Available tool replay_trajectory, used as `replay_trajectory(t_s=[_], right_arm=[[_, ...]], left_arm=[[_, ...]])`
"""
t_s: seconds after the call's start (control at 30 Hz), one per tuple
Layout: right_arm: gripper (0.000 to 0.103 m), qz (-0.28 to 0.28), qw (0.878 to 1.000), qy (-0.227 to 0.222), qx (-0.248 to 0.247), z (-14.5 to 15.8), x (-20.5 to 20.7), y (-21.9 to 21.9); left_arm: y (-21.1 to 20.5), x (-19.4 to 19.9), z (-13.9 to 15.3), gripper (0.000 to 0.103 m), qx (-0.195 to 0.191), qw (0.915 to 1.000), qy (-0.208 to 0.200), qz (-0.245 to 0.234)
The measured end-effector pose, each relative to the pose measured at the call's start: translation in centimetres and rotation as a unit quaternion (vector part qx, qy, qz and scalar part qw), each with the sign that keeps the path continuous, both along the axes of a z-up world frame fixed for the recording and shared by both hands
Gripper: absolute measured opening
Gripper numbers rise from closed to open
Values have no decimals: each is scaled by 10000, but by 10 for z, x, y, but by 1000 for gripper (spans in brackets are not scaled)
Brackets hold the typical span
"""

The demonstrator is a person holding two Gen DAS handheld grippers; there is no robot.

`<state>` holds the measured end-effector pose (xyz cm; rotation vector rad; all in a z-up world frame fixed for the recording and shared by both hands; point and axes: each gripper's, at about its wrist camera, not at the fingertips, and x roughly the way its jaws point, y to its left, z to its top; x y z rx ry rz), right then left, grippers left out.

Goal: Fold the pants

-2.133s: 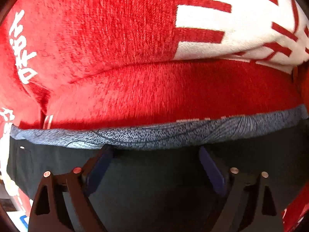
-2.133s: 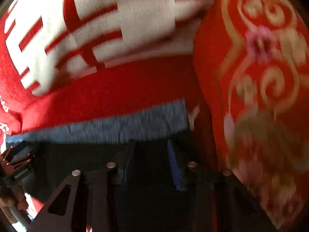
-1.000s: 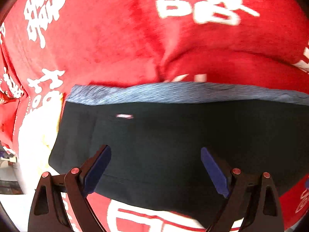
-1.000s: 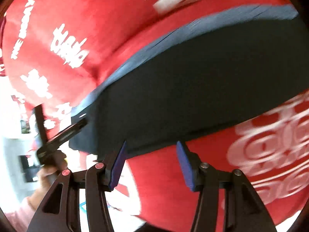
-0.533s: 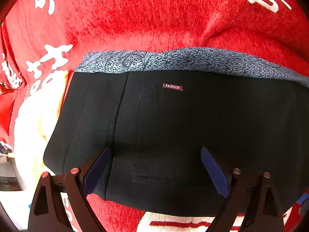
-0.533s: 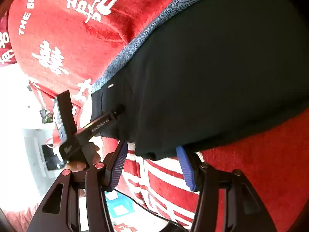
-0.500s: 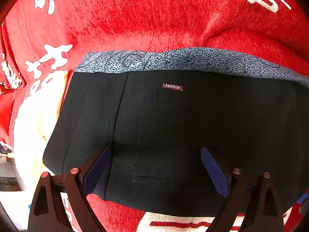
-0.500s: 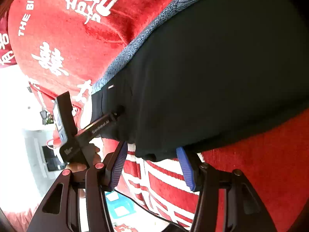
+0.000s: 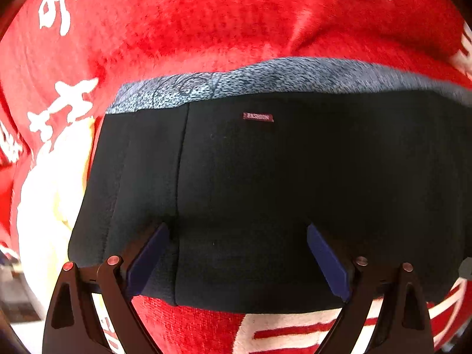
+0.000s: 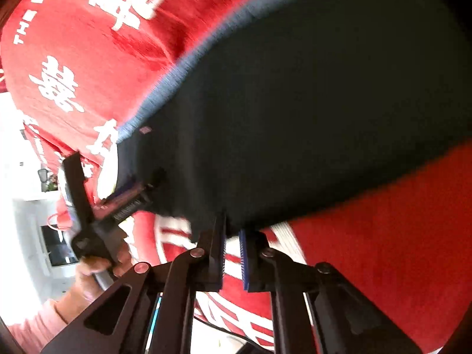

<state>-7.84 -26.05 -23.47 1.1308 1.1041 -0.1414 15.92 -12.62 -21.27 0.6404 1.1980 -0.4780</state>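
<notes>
The left tongs (image 9: 236,253) are hanging with their blue pads (image 9: 149,250) spread wide, both tips pressing down onto the near part of the black pants (image 9: 280,191); cloth is lying between the pads but they are not pinching it. The right tongs (image 10: 233,253) have just been closing and their pads are now standing pressed nearly together at the near hem of the pants (image 10: 295,124), with a fold of the dark edge caught at the tips. From the right wrist view, the left tongs (image 10: 138,188) are showing at the left, held in a hand (image 10: 97,268) with a pink sleeve (image 10: 38,321) below it, their tips sitting on the left end of the garment.

The pants are lying flat in a folded block on a red blanket (image 9: 177,23) printed with white characters, which is covering the surface beneath. A small dark red label (image 9: 258,117) is sitting on the cloth beyond the left tongs. Farther on, the speckled blue-grey waistband (image 9: 265,79) is running along the far edge of the pants, and past it the blanket is rising in soft folds.
</notes>
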Motion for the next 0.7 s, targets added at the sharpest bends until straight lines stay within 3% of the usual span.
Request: replay_trajectory(t_s=[0.1, 0.23, 0.3, 0.33, 0.43, 0.6, 0.7], right_arm=[[8, 45, 10000, -53, -49, 0, -2, 2], [8, 499, 9984, 170, -198, 6, -1, 8], [9, 615, 9978, 220, -147, 14, -8, 6], [14, 645, 9973, 231, -279, 23, -10, 2], [51, 553, 9948, 191, -834, 48, -12, -21], [54, 216, 9847, 413, -1682, 62, 11, -78], [54, 323, 9751, 681, -2086, 52, 20, -96]], left_arm=[[1, -1, 1, 95, -30, 10000, -47, -21], [-6, -2, 6, 95, 164, 9998, 55, 39], [-13, -4, 18, 95, 5, 9998, 162, 63], [-18, -5, 23, 95, -100, 9998, 165, 51], [-46, -6, 35, 95, -396, 9990, 184, -7], [-107, 1, 27, 95, -635, 9974, 327, 103], [-124, 2, 7, 95, -353, 9987, 316, 167]])
